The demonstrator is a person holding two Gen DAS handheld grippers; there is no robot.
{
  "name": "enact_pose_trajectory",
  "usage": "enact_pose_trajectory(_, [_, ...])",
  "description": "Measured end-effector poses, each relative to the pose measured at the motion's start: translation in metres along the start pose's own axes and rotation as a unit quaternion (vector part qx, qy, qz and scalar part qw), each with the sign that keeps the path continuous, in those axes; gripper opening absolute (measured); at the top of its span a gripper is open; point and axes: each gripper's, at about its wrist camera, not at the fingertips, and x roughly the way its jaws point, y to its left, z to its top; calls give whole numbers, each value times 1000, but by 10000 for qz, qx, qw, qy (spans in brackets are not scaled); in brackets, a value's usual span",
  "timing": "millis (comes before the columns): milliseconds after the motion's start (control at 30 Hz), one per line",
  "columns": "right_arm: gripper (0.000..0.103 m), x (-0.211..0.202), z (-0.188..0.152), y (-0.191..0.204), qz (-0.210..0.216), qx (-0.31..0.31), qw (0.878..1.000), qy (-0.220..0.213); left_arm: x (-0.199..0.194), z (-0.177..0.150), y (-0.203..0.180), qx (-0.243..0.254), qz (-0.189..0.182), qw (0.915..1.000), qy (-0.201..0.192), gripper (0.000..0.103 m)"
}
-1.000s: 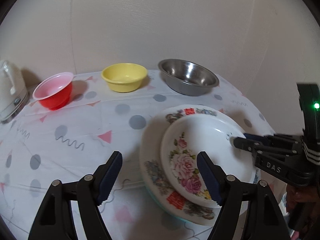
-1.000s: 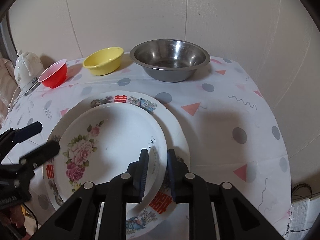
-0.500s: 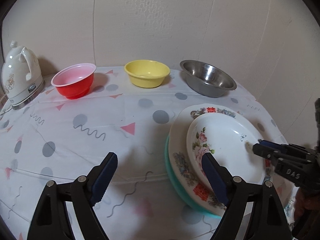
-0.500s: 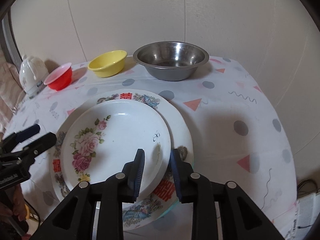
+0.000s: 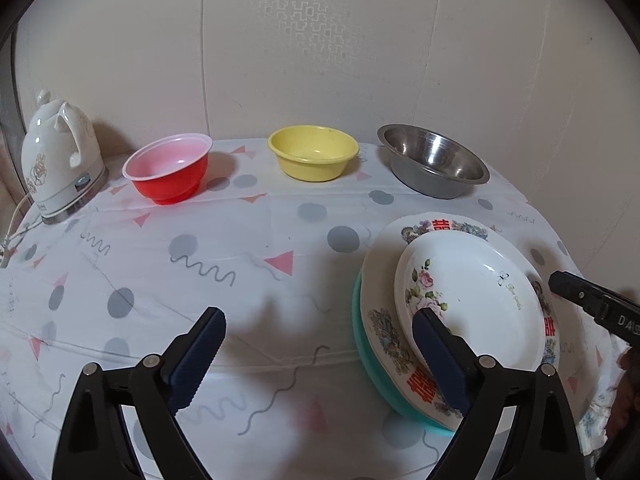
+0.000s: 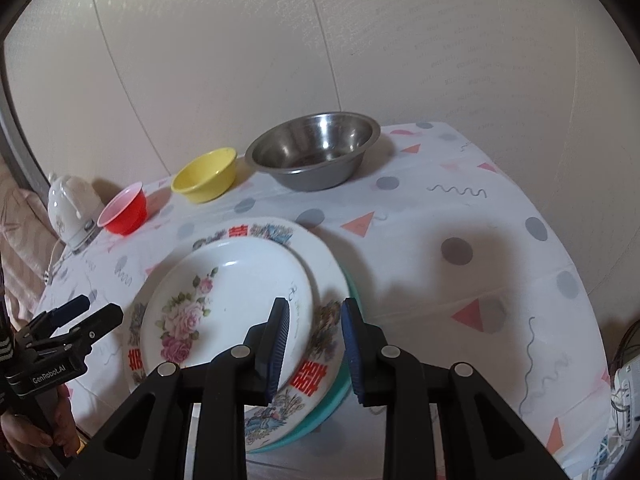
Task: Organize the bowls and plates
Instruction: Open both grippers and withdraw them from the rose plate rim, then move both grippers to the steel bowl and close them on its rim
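the plates are already stacked on the table: the rose plate [image 6: 224, 300] sits in the wider red-lettered plate [image 6: 320, 280], over a teal plate [image 6: 332, 396], largest lowest so the pile stays steady. the right claw [image 6: 314, 344] hangs just above the stack's near rim, pads a little apart and pressing on nothing. the left claw [image 5: 320, 360] is opening, with only bare cloth between its pads and the stack beside its right pad. beyond both, the red bowl [image 5: 168, 168], yellow bowl [image 5: 314, 158] and steel bowl [image 5: 434, 166] stand apart, probably nesting next.

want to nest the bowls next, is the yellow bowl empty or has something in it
Empty: the yellow bowl stands upright and its inside shows only bare yellow.
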Motion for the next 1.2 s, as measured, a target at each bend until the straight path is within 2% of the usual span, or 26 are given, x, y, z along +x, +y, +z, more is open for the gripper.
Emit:
enact_pose_trajectory(133, [30, 0, 2, -9, 23, 172, 9998, -137, 4, 6, 2, -15, 48, 10000, 33, 96])
enact_pose_trajectory(367, [30, 14, 12, -31, 9, 399, 9992, -83, 16, 25, 2, 48, 126, 9999, 101, 96])
enact_pose_trajectory(433, [35, 16, 17, -35, -4, 413, 9991, -137, 18, 32, 2, 39, 137, 9999, 89, 96])
enact_pose_trajectory(867, [38, 58, 92, -64, 109, 638, 9976, -230, 49, 87, -5, 123, 78, 9996, 231, 96])
enact_pose_trajectory(1133, [38, 111, 132, -76, 350, 1257, 9914, 54, 75, 109, -17, 179, 23, 9993, 342, 96])
enact_pose_trajectory(1200, [38, 121, 137, -79, 274, 1363, 9902, 97, 82, 114, -18, 144, -51, 9991, 395, 96])
